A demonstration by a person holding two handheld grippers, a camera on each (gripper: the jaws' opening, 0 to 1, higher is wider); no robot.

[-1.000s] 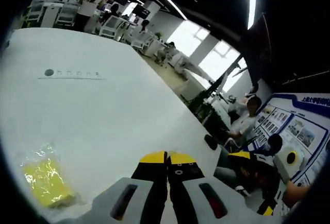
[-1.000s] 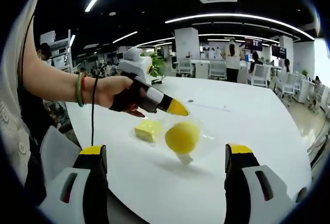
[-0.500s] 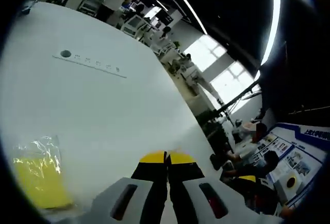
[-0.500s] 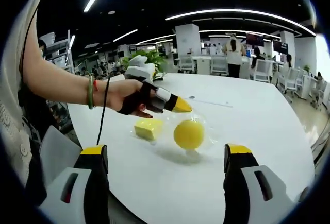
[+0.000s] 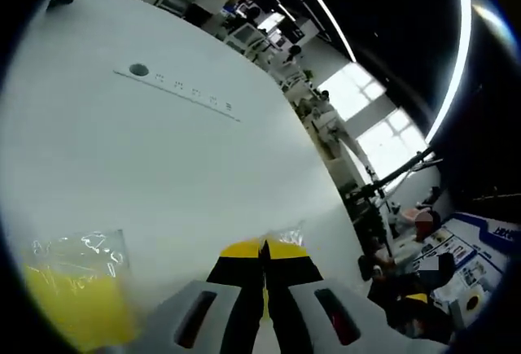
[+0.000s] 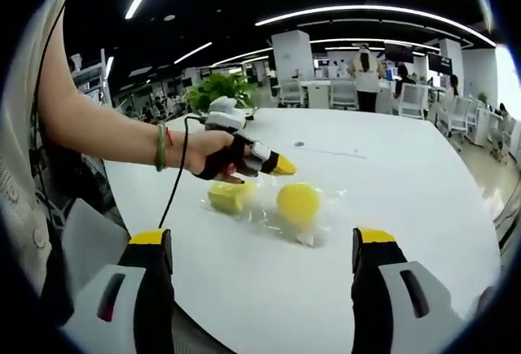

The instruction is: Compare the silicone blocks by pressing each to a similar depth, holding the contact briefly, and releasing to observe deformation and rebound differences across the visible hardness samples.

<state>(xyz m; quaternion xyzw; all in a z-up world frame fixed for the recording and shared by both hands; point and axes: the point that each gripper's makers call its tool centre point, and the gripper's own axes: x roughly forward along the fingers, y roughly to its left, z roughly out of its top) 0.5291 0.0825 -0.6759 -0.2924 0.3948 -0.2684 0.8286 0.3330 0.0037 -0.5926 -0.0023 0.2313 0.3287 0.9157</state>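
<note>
Right gripper view shows the left gripper (image 6: pixel 281 165), jaws closed and empty, near the yellow ball (image 6: pixel 299 203); pressing it seems next. The right gripper (image 6: pixel 260 248) waits wide open, empty.

bare white table (image 6: pixel 407 183) lies open ahead of the right gripper (image 6: pixel 260 244); the bagged round block (image 6: pixel 299 202), square block (image 6: pixel 228 197) and left gripper (image 6: pixel 277 165) stand between.
</note>
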